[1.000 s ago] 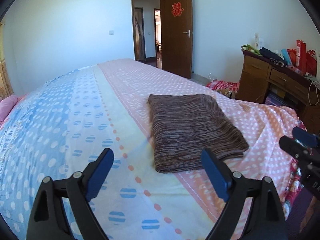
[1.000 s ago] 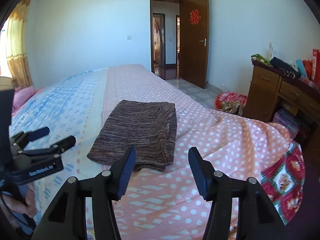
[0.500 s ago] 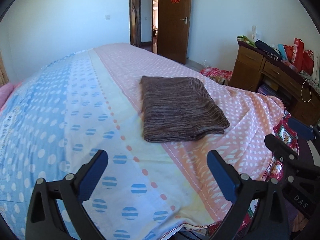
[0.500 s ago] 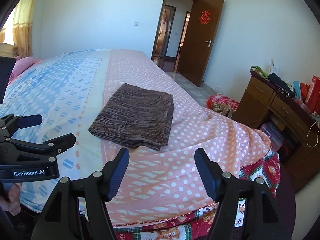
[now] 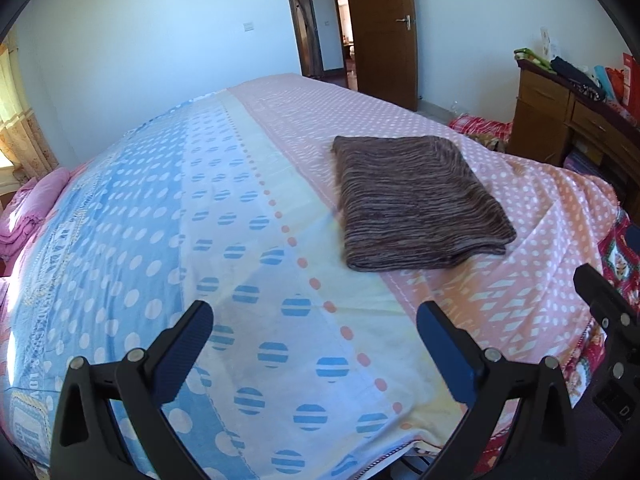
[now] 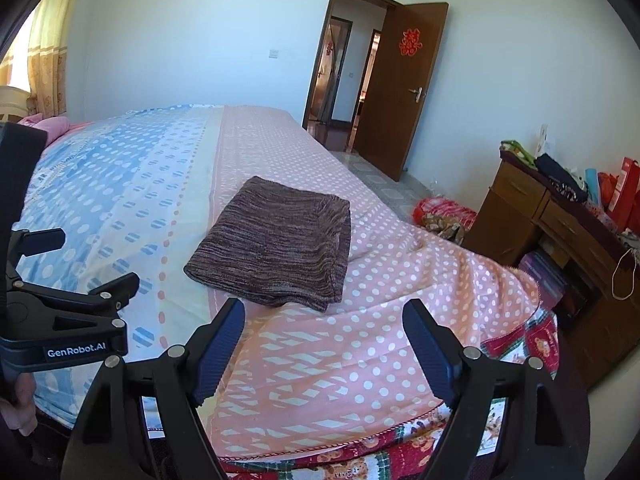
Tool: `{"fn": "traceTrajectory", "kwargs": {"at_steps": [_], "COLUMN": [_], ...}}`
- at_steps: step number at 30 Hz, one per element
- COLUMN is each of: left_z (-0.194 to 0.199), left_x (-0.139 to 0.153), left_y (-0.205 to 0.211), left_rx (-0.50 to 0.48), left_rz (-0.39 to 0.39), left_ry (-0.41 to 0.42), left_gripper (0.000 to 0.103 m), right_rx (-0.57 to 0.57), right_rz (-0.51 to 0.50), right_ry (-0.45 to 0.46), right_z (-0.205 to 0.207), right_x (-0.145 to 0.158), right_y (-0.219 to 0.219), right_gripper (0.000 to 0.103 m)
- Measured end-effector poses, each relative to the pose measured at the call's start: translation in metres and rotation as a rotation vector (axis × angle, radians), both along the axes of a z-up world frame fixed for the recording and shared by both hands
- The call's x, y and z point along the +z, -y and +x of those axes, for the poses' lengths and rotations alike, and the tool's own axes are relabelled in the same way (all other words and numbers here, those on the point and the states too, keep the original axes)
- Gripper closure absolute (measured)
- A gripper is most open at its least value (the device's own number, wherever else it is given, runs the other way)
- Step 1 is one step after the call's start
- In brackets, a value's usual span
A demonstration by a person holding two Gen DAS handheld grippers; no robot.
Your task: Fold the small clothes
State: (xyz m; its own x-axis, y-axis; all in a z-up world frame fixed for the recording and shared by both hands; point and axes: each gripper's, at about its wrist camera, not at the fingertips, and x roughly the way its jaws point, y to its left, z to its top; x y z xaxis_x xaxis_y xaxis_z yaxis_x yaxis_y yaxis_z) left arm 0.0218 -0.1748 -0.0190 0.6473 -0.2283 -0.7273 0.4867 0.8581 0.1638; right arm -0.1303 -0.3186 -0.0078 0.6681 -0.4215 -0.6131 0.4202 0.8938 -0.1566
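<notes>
A brown striped knit garment point(image 5: 416, 204) lies folded in a flat rectangle on the pink dotted part of the bed; it also shows in the right wrist view point(image 6: 276, 248). My left gripper point(image 5: 314, 334) is open and empty, held above the near bed edge, well short of the garment. My right gripper point(image 6: 324, 330) is open and empty, just in front of the garment's near edge and apart from it. The left gripper's side point(image 6: 80, 288) shows at the left of the right wrist view.
The bed point(image 5: 160, 240) carries a blue, cream and pink dotted sheet. A wooden dresser point(image 6: 560, 216) with clutter on top stands at the right. A red bundle point(image 6: 444, 216) lies on the floor. An open door point(image 6: 400, 100) is at the back. A pink pillow point(image 5: 32, 204) is far left.
Both grippers have pulled back from the garment toward the near bed edge and risen. The folded garment has not moved. Both stay open.
</notes>
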Motion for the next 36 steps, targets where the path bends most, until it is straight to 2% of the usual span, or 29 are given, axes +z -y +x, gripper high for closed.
{"fn": "traceTrajectory", "kwargs": {"at_steps": [5, 7, 9, 15, 20, 22, 26, 36], "left_z": [0.004, 0.002, -0.004, -0.026, -0.039, -0.046, -0.058, -0.064], "left_x": [-0.001, 0.008, 0.022, 0.066, 0.09, 0.097, 0.107, 0.105], "left_y": [-0.001, -0.003, -0.007, -0.024, -0.034, -0.037, -0.037, -0.033], "left_rx": [0.018, 0.019, 0.011, 0.004, -0.002, 0.0, -0.004, -0.031], "left_rz": [0.008, -0.028, -0.076, -0.2, -0.262, -0.27, -0.27, -0.268], "left_ry": [0.01, 0.038, 0.08, 0.224, 0.286, 0.316, 0.381, 0.373], "left_gripper": [0.0, 0.0, 0.0, 0.0, 0.0, 0.0, 0.0, 0.0], "right_rx": [-0.012, -0.022, -0.033, -0.086, -0.079, -0.07, -0.061, -0.072], "right_rz": [0.139, 0.191, 0.199, 0.094, 0.028, -0.002, -0.052, -0.042], "right_ry": [-0.035, -0.021, 0.024, 0.21, 0.335, 0.358, 0.407, 0.452], "right_z": [0.013, 0.015, 0.01, -0.021, -0.042, -0.046, -0.054, -0.06], "right_x": [-0.02, -0.021, -0.016, 0.029, 0.061, 0.069, 0.081, 0.091], "right_y": [0.012, 0.015, 0.015, 0.007, -0.008, -0.014, -0.027, -0.025], "right_gripper": [0.021, 0.021, 0.021, 0.021, 0.019, 0.014, 0.013, 0.013]}}
